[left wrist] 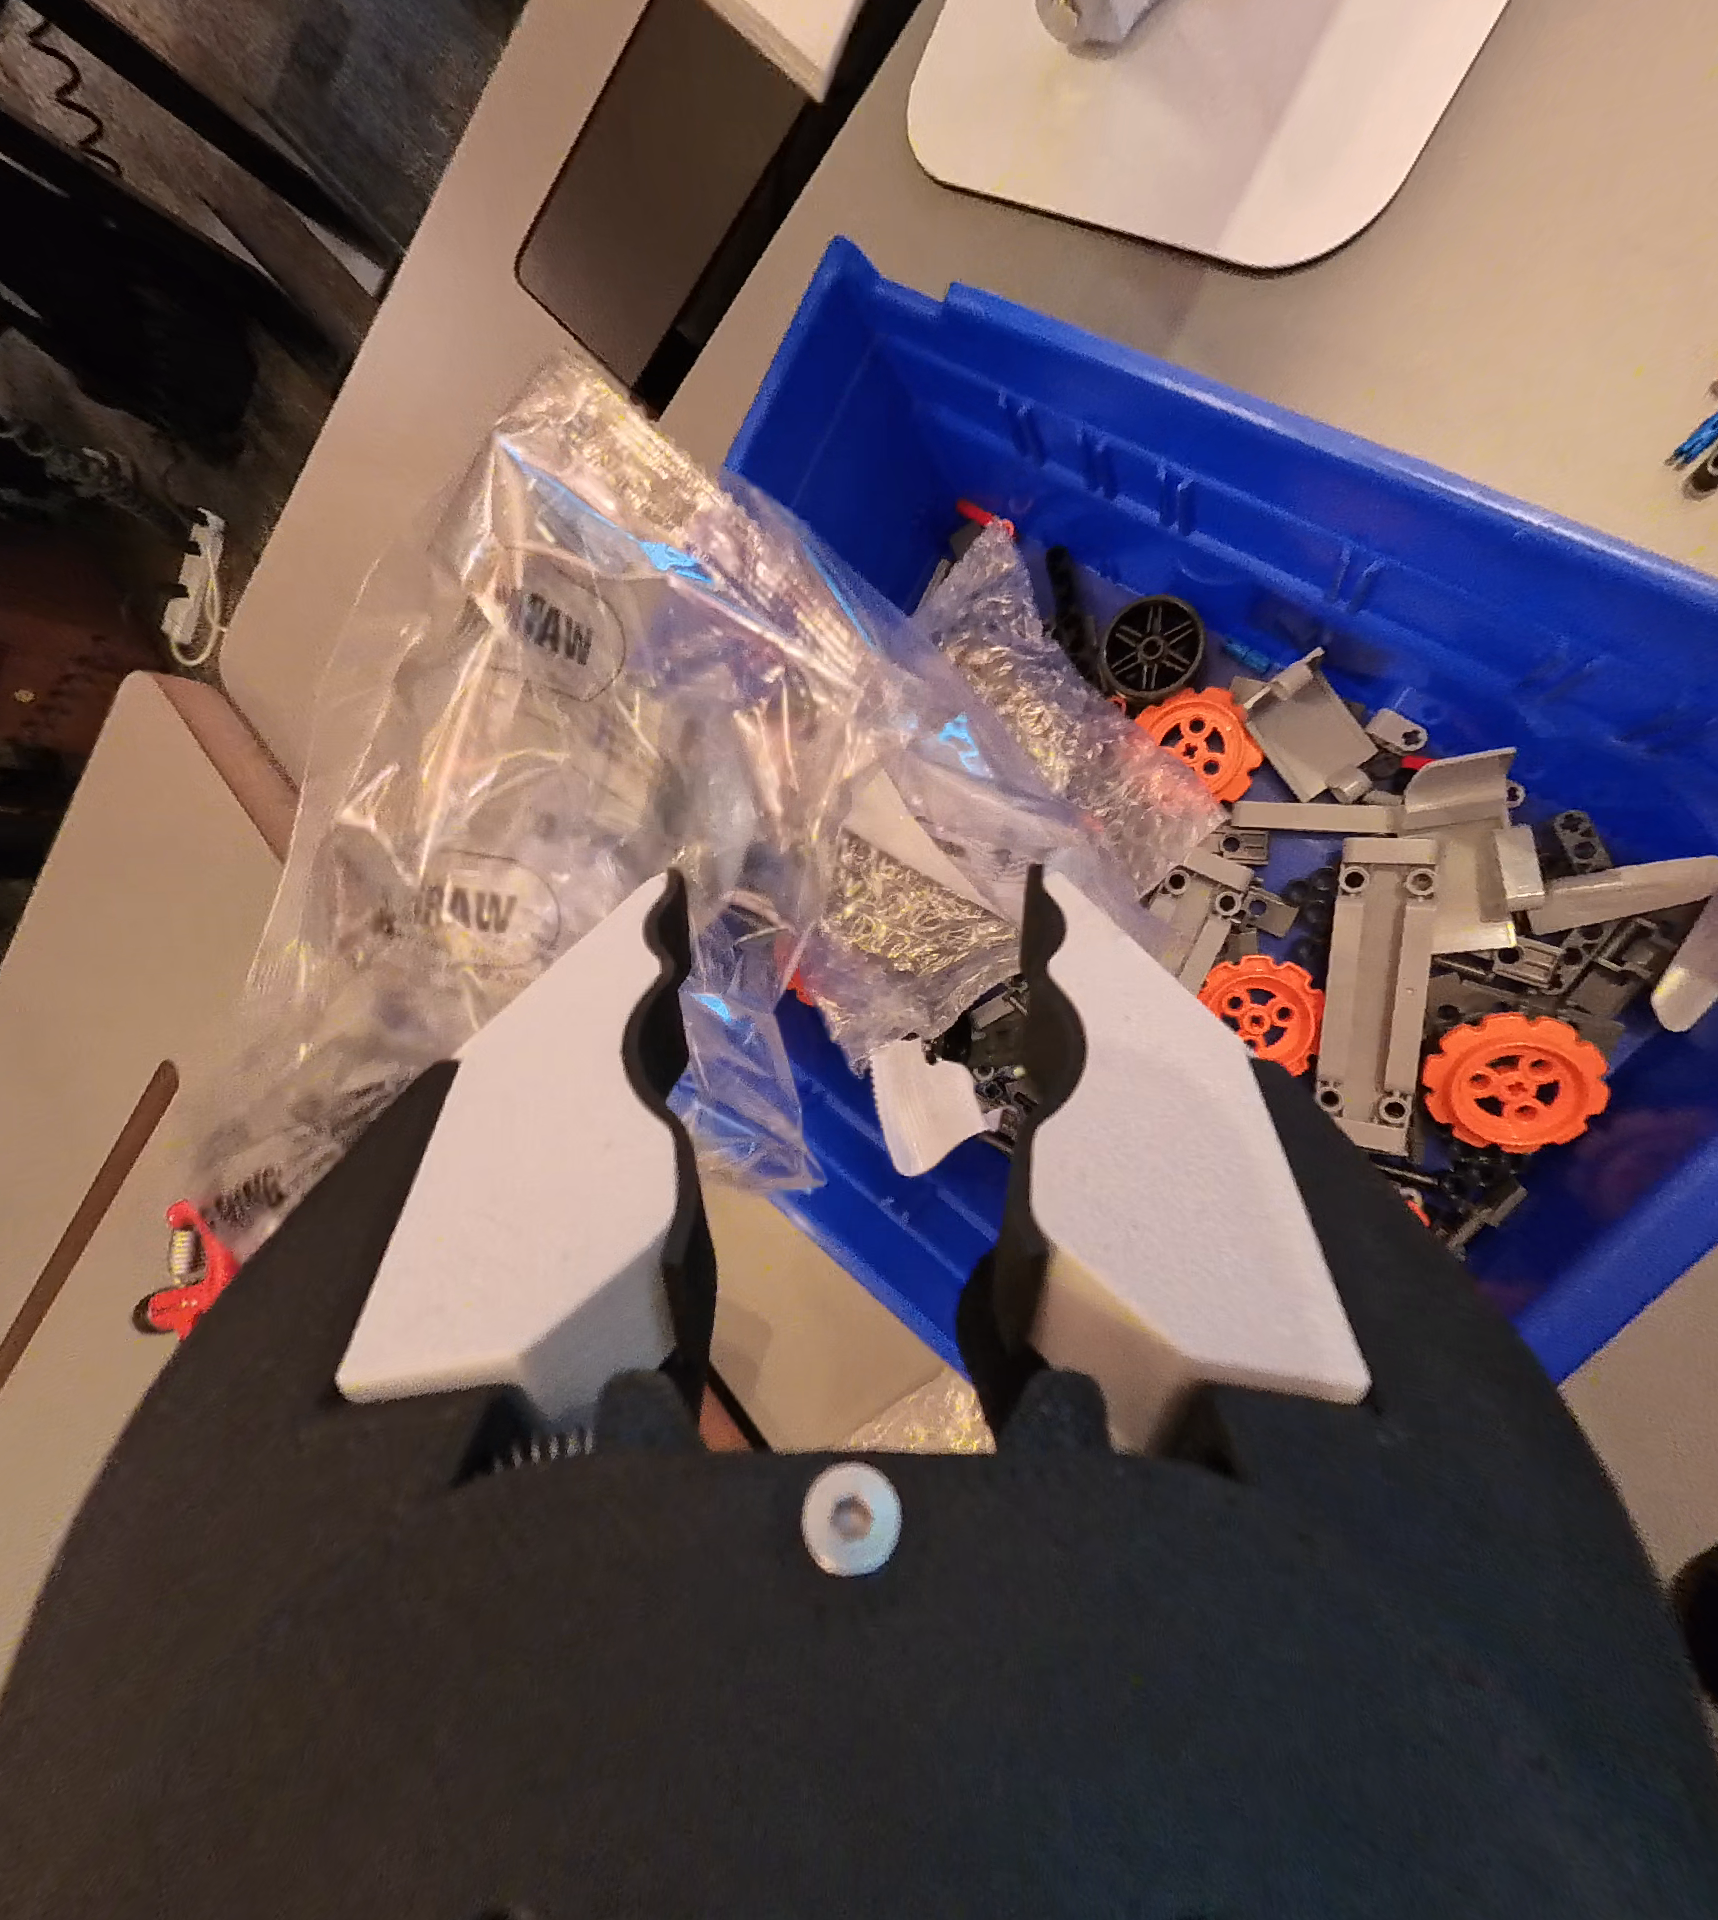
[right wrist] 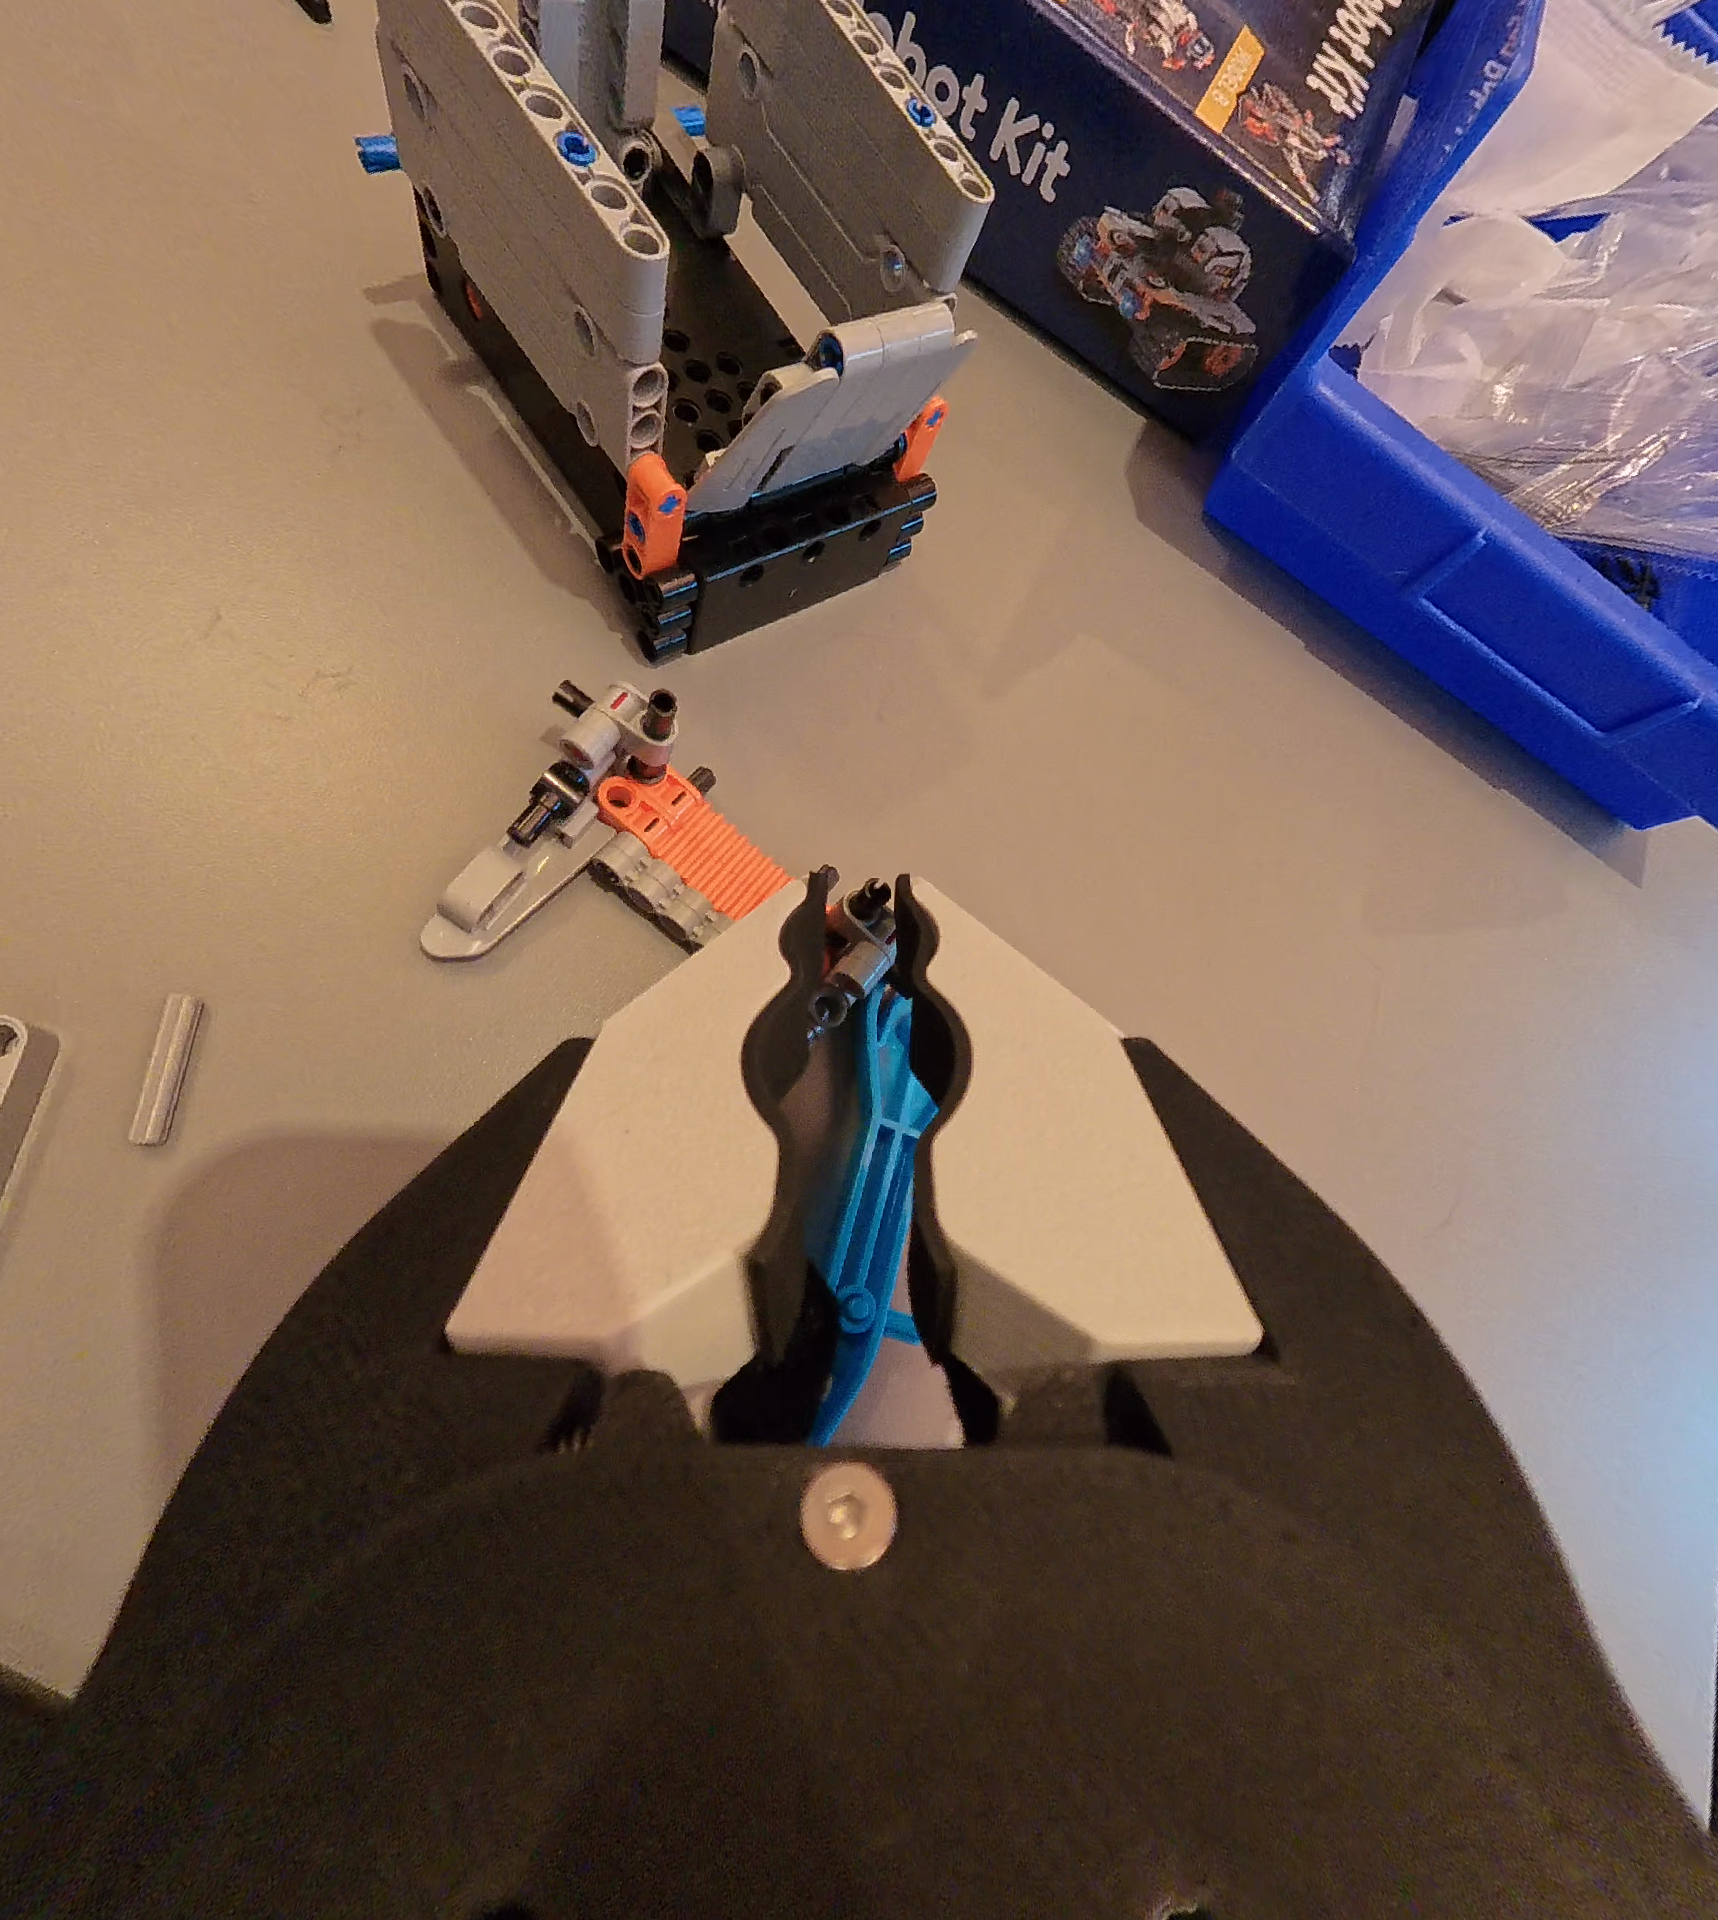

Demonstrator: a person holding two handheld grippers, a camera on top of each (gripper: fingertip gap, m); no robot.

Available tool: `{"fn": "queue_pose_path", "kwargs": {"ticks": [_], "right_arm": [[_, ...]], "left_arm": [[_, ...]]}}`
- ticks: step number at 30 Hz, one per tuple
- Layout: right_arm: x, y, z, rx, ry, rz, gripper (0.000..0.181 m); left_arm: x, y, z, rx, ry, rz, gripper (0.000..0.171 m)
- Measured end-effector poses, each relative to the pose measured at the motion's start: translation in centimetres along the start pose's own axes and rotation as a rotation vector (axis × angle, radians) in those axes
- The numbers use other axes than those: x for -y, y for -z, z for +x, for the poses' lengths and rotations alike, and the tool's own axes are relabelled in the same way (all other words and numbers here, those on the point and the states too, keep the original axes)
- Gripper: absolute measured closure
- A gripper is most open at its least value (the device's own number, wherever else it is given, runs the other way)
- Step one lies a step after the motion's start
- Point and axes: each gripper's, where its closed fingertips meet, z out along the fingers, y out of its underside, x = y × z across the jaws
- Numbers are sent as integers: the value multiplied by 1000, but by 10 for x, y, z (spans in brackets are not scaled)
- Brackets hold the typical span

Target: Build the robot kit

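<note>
Left hand-held gripper [left wrist: 850,883]: jaws apart, nothing gripped, over the near rim of a blue bin [left wrist: 1354,540]; clear plastic bags [left wrist: 626,748] at 11 o'clock, orange wheels [left wrist: 1515,1081] at 3. Right hand-held gripper [right wrist: 860,894]: clamped on a blue part [right wrist: 881,1153] above the surface [right wrist: 1198,935]; block model [right wrist: 689,343] at 12.

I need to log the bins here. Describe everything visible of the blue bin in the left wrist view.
The blue plastic bin is an open-topped rectangular tub with a glossy look and moulded ribs on its inner wall. It sits on the pale table, skewed in the picture. Inside lie grey panels, orange toothed wheels, a black spoked wheel and small dark pieces. Crumpled clear plastic bags drape over its left rim. The open left gripper hovers over that rim.
</note>
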Motion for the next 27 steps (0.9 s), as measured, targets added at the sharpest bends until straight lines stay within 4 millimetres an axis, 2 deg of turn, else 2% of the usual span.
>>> {"fn": "queue_pose_path", "kwargs": {"ticks": [8,13,15,20,24,27], "right_arm": [[0,0,-2,7,7,4,169],[0,1,-2,7,14,3,169],[0,1,-2,5,18,2,169],[1,1,-3,4,25,3,170],[2,2,-2,2,24,9,170],[3,3,-2,1,25,12,170]], "left_arm": [[2,15,10,-74,20,27,108],[-5,19,33,-197,5,-21,99],[-3,24,28,-156,-5,-4,102],[4,48,31,-212,29,61,101],[24,74,28,-218,12,238,111],[42,86,21,-174,0,344,120]]}}
